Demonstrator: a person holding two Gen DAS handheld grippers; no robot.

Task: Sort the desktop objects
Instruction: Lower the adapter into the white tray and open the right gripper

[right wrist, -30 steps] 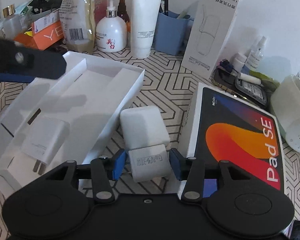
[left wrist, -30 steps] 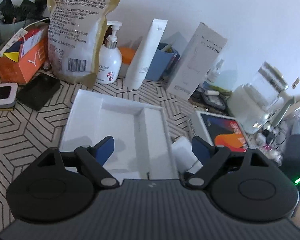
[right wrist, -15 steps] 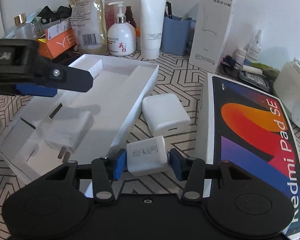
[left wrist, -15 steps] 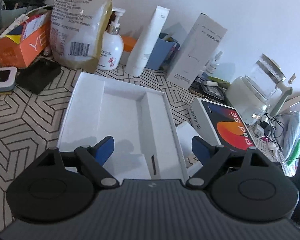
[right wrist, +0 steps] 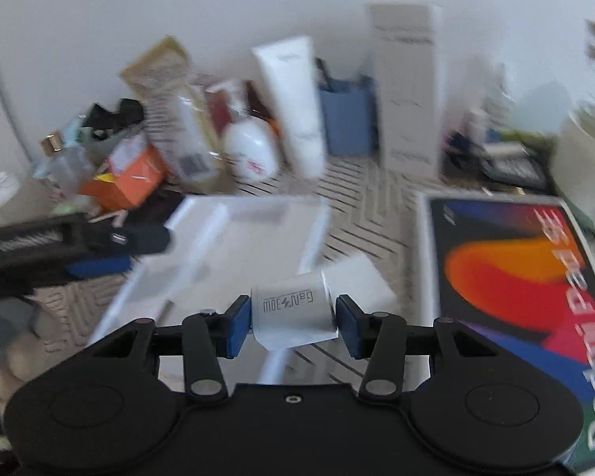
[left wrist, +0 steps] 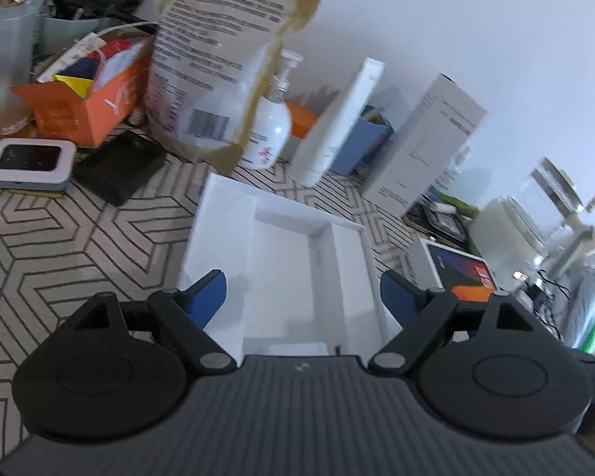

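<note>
right wrist view only: right gripper (right wrist: pixel 293 319) clamps the white GaN charger (right wrist: pixel 291 309), lifted above the white box's (right wrist: pixel 234 238) right edge, second white charger (right wrist: pixel 357 281) just behind, Redmi Pad box (right wrist: pixel 511 277) to the right | left wrist view only: left gripper (left wrist: pixel 301 297) jaws wide, holding nothing, over the box's (left wrist: pixel 226 214) compartments, a pale block partly hidden at the near end | phone (left wrist: pixel 29 160), orange carton (left wrist: pixel 87 111) on table's left

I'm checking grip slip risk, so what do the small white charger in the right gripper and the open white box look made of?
Small white charger: probably smooth hard plastic, matte, with crisp printed lettering. Open white box: likely matte cardboard, judging by thin folded walls and sharp-edged dividers.
</note>
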